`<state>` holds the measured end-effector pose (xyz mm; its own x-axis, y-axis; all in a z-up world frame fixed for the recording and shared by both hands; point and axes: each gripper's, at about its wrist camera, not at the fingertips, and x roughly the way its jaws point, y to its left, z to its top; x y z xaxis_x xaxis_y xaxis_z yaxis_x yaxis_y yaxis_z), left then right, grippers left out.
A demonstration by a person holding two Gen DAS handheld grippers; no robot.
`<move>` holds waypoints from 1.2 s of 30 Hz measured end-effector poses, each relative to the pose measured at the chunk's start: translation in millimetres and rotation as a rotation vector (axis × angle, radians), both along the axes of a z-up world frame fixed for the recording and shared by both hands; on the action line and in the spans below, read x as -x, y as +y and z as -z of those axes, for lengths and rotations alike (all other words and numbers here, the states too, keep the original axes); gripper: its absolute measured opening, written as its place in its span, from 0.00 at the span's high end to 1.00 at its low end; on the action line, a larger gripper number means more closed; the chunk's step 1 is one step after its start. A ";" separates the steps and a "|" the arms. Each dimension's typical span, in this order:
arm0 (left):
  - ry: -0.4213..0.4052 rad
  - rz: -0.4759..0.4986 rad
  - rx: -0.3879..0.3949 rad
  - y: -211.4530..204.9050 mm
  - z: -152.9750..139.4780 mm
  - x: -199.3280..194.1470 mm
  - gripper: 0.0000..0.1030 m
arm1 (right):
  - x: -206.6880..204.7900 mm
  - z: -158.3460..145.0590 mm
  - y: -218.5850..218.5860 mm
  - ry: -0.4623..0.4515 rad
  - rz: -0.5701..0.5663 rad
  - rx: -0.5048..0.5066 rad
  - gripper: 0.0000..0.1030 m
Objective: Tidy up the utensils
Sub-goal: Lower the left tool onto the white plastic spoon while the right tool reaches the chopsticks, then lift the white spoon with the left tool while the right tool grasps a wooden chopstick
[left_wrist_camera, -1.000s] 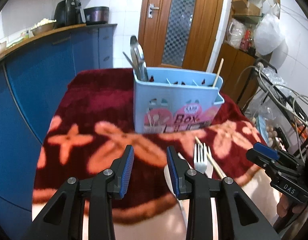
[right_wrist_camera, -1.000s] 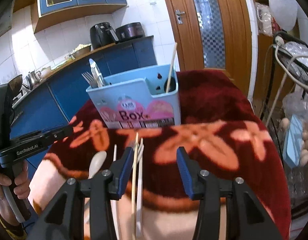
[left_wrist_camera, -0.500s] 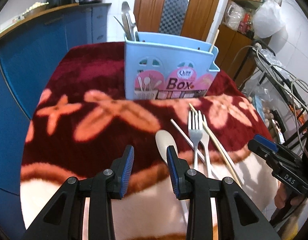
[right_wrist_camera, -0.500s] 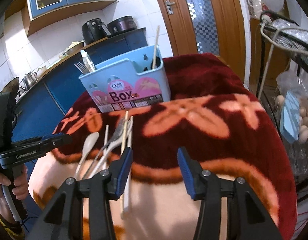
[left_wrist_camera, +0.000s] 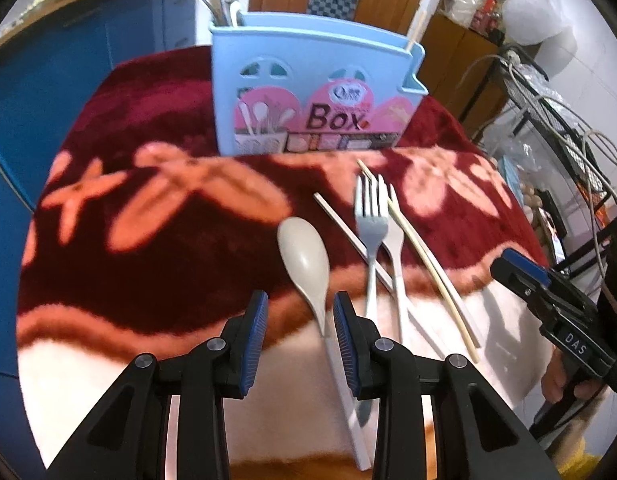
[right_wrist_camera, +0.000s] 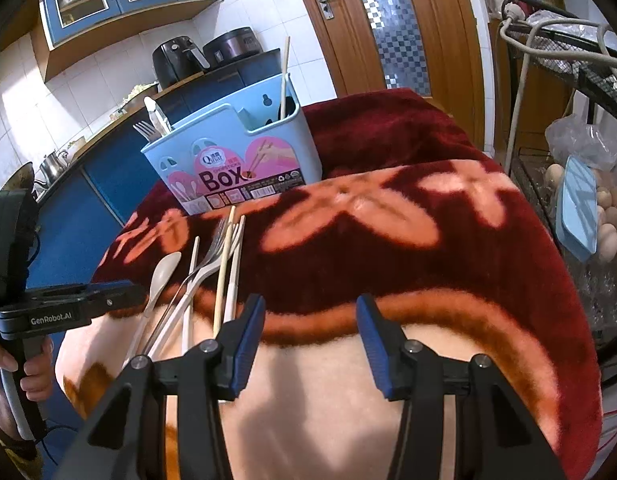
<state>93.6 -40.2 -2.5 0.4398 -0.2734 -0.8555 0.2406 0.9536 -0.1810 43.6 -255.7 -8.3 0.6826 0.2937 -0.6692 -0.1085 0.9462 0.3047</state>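
Lowered toward the table, your left gripper [left_wrist_camera: 296,322] – jaws part-open, empty – now straddles the beige plastic spoon [left_wrist_camera: 306,258], handle running near-to-far.

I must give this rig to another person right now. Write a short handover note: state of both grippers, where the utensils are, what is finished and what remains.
Left gripper: jaws open, holding nothing, over the handle of the beige spoon.
Right gripper: jaws open, holding nothing, above the blanket, to the right of the loose utensils.
Blue utensil box stands upright at the back of the blanket.
Done: some cutlery stands in its left end, one chopstick in its right end.
Left: the spoon, grey fork, white fork and loose chopsticks lie together in front of the box, none gripped yet.
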 end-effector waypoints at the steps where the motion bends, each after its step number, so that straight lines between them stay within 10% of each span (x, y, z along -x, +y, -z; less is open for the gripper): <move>1: 0.008 0.006 0.001 -1.5 0.9 -0.1 0.67 | -0.5 -0.1 0.7 0.000 0.001 0.002 0.51; 19: 0.113 0.030 0.019 -8.4 16.2 -17.5 0.92 | -1.9 4.6 -1.3 0.017 -0.002 0.005 0.51; 36: -0.061 -0.089 0.190 52.7 -1.9 -1.9 0.95 | -13.7 0.6 16.8 0.074 -0.045 0.046 0.51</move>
